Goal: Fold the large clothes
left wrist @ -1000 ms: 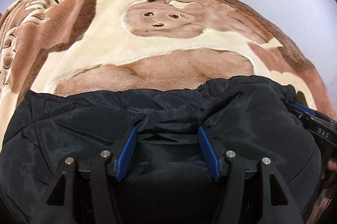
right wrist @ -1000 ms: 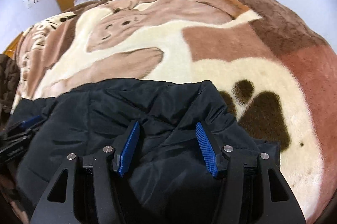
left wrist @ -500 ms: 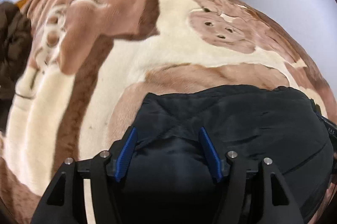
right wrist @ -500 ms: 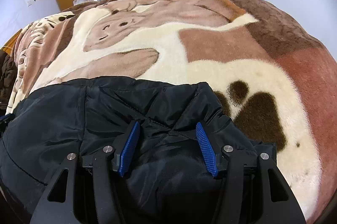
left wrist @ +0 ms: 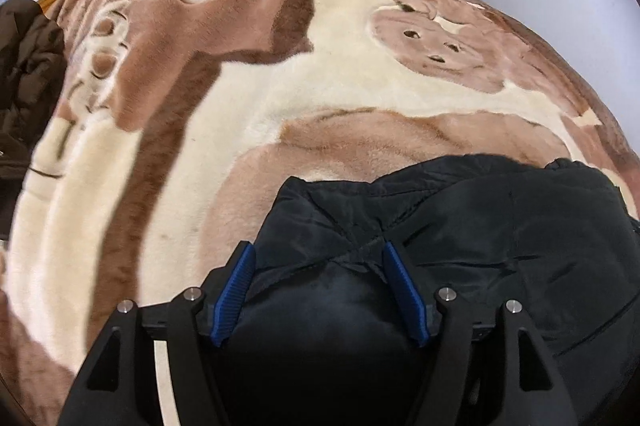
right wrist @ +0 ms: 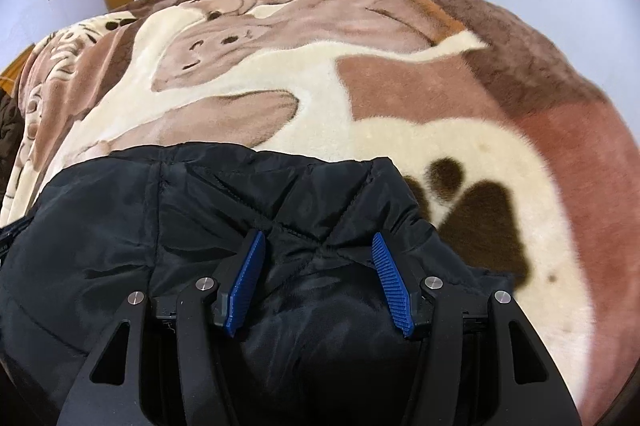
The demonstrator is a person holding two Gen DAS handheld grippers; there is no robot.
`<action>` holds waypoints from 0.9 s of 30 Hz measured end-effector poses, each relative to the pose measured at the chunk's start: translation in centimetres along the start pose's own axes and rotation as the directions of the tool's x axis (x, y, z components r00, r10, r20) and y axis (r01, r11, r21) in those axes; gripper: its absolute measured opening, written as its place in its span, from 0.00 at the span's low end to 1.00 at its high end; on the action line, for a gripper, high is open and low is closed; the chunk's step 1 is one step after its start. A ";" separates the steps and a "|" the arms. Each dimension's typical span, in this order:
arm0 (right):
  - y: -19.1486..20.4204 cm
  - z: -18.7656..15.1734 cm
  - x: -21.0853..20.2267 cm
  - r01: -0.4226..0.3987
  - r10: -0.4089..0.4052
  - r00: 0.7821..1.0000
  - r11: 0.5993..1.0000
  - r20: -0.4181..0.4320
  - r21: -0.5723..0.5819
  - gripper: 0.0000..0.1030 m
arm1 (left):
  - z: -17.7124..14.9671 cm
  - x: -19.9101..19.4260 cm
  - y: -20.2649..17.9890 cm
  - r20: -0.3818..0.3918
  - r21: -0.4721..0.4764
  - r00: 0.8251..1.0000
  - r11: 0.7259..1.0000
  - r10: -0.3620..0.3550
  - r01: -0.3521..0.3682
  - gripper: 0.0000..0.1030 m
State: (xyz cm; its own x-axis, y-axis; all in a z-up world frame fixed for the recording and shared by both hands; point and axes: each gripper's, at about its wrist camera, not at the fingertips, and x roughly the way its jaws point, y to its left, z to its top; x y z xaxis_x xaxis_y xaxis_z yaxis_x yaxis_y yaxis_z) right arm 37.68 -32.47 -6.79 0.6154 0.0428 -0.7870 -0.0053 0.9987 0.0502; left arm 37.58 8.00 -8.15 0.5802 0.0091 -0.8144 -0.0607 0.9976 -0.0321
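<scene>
On the bed, spread over a plush brown and cream cartoon blanket (left wrist: 328, 106), lies the black quilted jacket (left wrist: 500, 226), bunched into a thick, rounded bundle at the near edge. A second ago the left gripper (left wrist: 318, 282) was over the middle of the garment, with black fabric reaching well out to its left; now it sits at the jacket's left end, and bare blanket shows just beside its left finger. The bundle looks narrower from side to side than it did, so my guess is that a side panel or sleeve has been brought inward. A dark brown coat (left wrist: 28, 74) is heaped at the left edge of the bed, well apart from the work.

The left gripper's jaws stand wide, a little wider than a second ago, with a puffy fold of the jacket between the blue pads (left wrist: 234, 296); the pads do not seem to squeeze it, though the padding fills most of the gap. The right gripper (right wrist: 320, 278) hangs over the jacket's right end, equally spread, its pads (right wrist: 390, 284) flanking a stitched seam crossing without pinching it.

With both ends apparently free, the jacket looks part-folded. I would judge that the next step calls for a fresh grip on an edge to double the bundle over.
</scene>
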 end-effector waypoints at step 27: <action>-5.2 -11.0 -10.6 -0.065 0.063 0.998 0.994 0.024 0.083 0.56 | -10.2 -11.3 5.7 0.096 -0.087 0.994 0.994 -0.056 0.065 0.65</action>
State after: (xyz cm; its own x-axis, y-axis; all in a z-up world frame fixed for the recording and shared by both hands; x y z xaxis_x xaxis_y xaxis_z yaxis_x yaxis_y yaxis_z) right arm 22.56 -37.79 -5.48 0.6323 0.1053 -0.7675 0.0205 0.9881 0.1524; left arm 22.45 12.86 -5.05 0.6579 -0.0408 -0.7520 -0.0936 0.9864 -0.1354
